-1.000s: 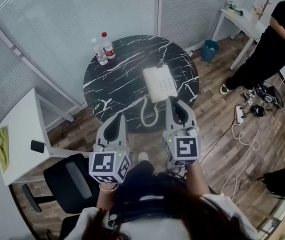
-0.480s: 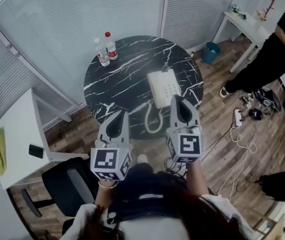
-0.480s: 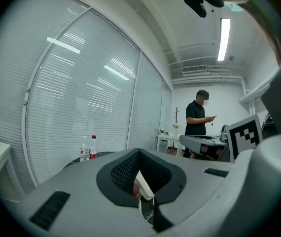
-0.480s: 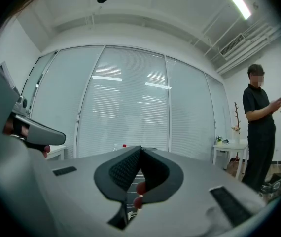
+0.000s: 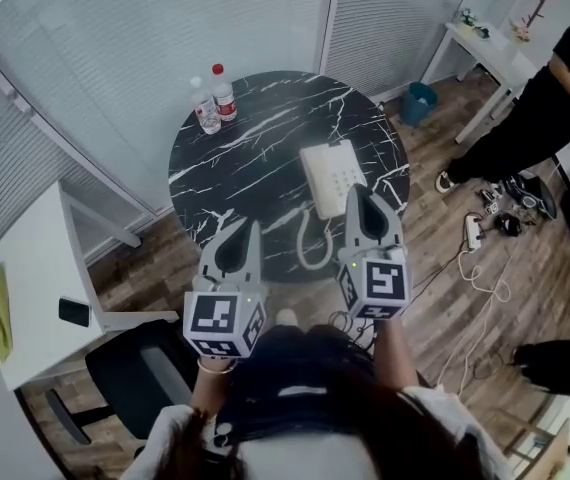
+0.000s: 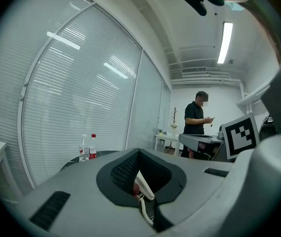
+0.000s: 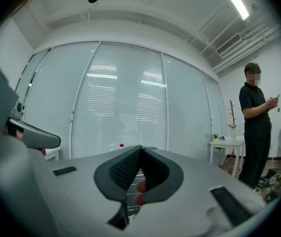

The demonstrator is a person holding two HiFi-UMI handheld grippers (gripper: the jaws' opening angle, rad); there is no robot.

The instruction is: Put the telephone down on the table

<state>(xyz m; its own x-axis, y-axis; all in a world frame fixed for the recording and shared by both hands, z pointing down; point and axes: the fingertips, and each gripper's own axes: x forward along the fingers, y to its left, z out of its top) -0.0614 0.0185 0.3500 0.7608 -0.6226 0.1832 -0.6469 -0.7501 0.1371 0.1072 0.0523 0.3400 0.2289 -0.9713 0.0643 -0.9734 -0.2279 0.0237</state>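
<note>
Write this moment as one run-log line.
telephone: on table | left gripper: shut, empty | right gripper: shut, empty

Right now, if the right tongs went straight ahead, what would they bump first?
Probably the white telephone on the marble table, just ahead of the right tongs; height is unclear, so they might pass over it.

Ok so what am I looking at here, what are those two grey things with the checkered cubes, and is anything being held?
A person holds a hand-operated grasping tool in each hand: the left tool and the right tool. The checkered cubes are part of them. The wide picture comes from a camera on the person's head, looking down. The other two come from cameras riding on each tool. On the round black marble table lie a white telephone with its coiled cord, and two plastic bottles stand there. Both tools are shut and hold nothing.
</note>
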